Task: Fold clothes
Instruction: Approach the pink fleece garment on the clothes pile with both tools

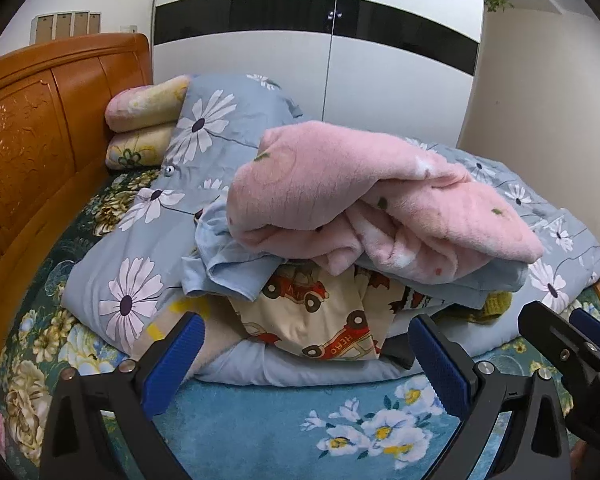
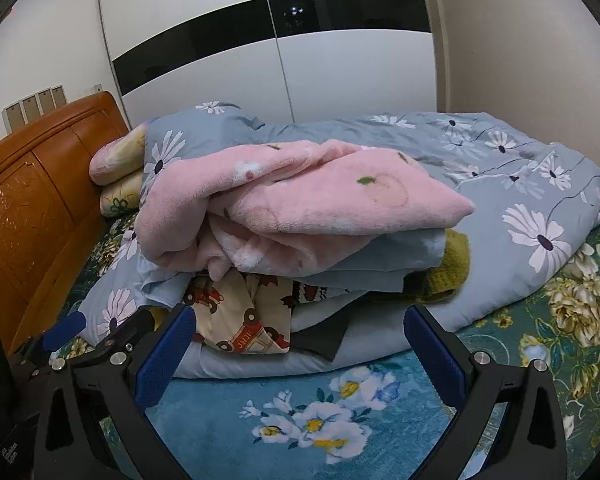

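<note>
Pink fleece garment (image 1: 364, 196) tops a pile of clothes on the bed, over a light blue garment (image 1: 228, 268) and a cream fire-truck print piece (image 1: 324, 320). Behind lies a blue daisy-print quilt (image 1: 204, 128). Left gripper (image 1: 306, 364) and right gripper (image 2: 300, 354) hover near the pile, fingers spread wide, holding nothing.

Wooden headboard (image 1: 40, 128), 2 pillows (image 1: 144, 124), daisy quilt (image 2: 500, 184), wardrobe (image 1: 320, 40).

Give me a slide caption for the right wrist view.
Open right gripper faces a clothes pile topped by a pink fleece garment on a floral bed.
</note>
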`<state>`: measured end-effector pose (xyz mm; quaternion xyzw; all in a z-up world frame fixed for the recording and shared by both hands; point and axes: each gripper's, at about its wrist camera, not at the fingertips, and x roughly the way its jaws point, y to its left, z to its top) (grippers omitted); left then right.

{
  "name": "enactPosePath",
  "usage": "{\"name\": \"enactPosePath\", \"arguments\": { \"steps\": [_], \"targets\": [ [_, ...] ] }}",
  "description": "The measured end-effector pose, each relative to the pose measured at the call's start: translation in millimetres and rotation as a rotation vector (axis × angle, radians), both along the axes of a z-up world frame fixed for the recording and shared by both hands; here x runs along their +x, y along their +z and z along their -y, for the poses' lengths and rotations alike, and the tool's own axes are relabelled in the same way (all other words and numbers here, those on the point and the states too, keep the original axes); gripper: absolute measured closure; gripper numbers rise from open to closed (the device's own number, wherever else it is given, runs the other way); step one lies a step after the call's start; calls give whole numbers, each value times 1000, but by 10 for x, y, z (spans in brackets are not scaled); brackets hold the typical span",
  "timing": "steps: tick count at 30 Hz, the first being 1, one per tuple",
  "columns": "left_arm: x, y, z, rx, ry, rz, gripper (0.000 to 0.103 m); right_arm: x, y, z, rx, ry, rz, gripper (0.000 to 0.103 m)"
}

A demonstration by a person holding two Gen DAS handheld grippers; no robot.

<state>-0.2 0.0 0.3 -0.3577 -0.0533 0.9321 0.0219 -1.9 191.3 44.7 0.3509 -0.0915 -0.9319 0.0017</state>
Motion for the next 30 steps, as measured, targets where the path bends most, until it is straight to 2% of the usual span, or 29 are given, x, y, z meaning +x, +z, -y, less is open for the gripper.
{"name": "enactPosePath", "arguments": {
  "steps": [3, 5, 10, 16, 20, 24, 30],
  "targets": [
    [-11, 19, 17, 11, -11, -10, 0, -53, -14, -8, 0, 8, 2, 0],
    [-54, -43, 44, 18, -13, 11, 0, -88, -24, -13, 0, 14, 3, 0],
    [-130, -76, -104, -48, 6, -8, 0, -163, -63, -24, 1, 28, 3, 0],
    [-188, -64, -122, -24, 2, -7, 0, -202, -70, -49, -14, 49, -9, 0],
    [-187, -72, -158, -41, 3, -12, 0, -200, -62, -3, 16, 65, -12, 0],
    [-178, -72, -136, -7, 1, -16, 0, -184, -53, -11, 7, 70, -19, 0],
    [-168, -42, -151, -14, -4, -39, 0, -193, -51, -39, -17, 76, -10, 0]
  ]
}}
